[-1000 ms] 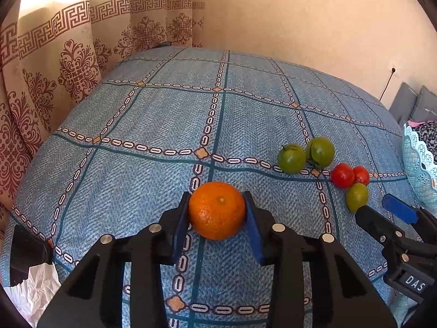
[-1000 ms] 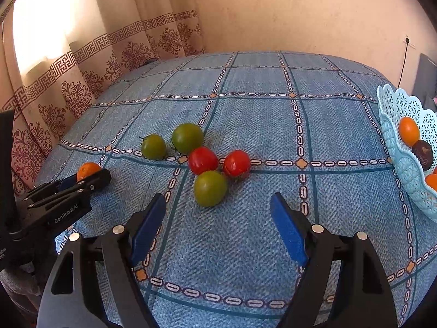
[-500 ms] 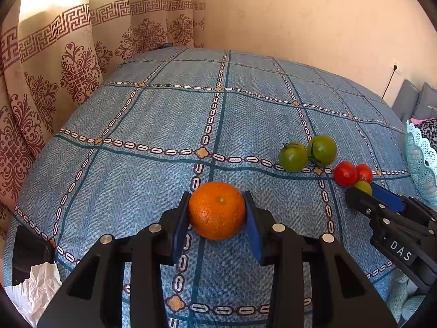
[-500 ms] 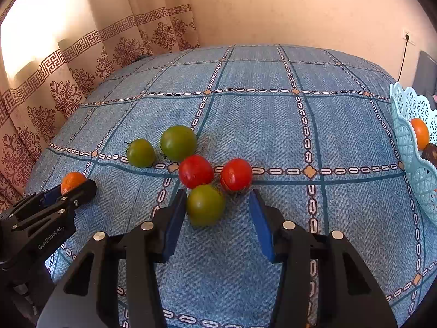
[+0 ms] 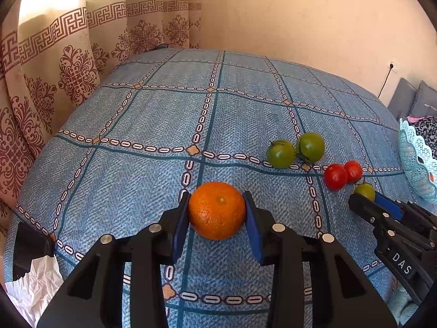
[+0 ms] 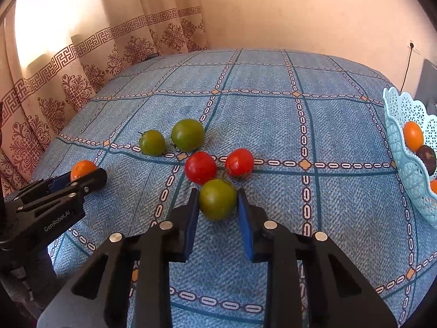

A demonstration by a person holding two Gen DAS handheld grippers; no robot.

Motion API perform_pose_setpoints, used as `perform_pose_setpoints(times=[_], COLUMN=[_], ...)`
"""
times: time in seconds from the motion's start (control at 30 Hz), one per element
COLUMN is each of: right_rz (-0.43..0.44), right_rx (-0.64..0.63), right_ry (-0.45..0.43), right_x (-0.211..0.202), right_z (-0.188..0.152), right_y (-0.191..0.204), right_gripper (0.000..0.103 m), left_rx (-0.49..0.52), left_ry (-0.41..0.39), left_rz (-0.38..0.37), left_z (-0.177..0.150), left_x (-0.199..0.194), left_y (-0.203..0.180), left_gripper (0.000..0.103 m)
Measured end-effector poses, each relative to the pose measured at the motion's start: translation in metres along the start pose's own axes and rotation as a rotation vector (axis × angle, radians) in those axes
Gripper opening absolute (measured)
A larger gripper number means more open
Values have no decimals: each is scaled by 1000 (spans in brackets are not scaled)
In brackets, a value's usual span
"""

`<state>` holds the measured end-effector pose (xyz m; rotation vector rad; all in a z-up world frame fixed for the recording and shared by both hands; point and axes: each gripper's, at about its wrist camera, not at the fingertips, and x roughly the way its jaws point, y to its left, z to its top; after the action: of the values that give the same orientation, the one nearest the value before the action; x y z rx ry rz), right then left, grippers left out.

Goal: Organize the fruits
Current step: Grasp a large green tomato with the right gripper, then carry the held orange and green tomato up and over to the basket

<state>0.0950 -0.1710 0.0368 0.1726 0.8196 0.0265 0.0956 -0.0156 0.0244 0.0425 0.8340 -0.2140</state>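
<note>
Fruits are partly sorted: a lace basket at far right holds some. Left gripper clamps an orange; right gripper, jaws just closing, pinches the nearest green tomato. Two red tomatoes and two green tomatoes remain on the blue cloth.

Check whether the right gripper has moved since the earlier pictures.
Yes. In the right wrist view the right gripper has come forward to the near round green tomato, judged against the checked blue bedspread, its jaws just closing onto it.
</note>
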Motion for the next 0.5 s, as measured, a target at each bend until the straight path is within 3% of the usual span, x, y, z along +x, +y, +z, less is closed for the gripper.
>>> perform_pose_setpoints(times=[0.5], right_rz=[-16], right_rx=[48], right_ry=[-77], right_x=[-35], right_z=[5], right_y=[-20], right_gripper=[28], left_rx=[45], left_ry=[-64], left_rz=[-26], left_z=[11], left_x=[-32], left_y=[-30], left_gripper=[38])
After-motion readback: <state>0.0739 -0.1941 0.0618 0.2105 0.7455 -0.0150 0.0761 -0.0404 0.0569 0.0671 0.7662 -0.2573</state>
